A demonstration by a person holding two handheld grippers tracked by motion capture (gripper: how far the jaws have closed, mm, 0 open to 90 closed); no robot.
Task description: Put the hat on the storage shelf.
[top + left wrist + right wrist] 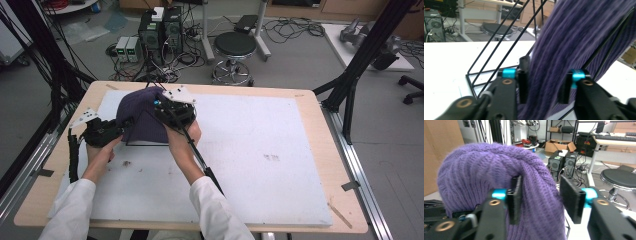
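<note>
Both grippers, left [127,121] and right [161,111], are standing open around your soft, light purple knit beanie [142,115]; pinch its ribbed hem, avoiding the wire stand [499,50].

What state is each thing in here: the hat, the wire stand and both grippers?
Purple knit hat: draped over the stand, hanging between both grippers' jaws.
Black wire stand: upright on the white mat, partly covered by the hat.
Left gripper: open, pads either side of the knit.
Right gripper: open, right pad clear of the hat.
</note>
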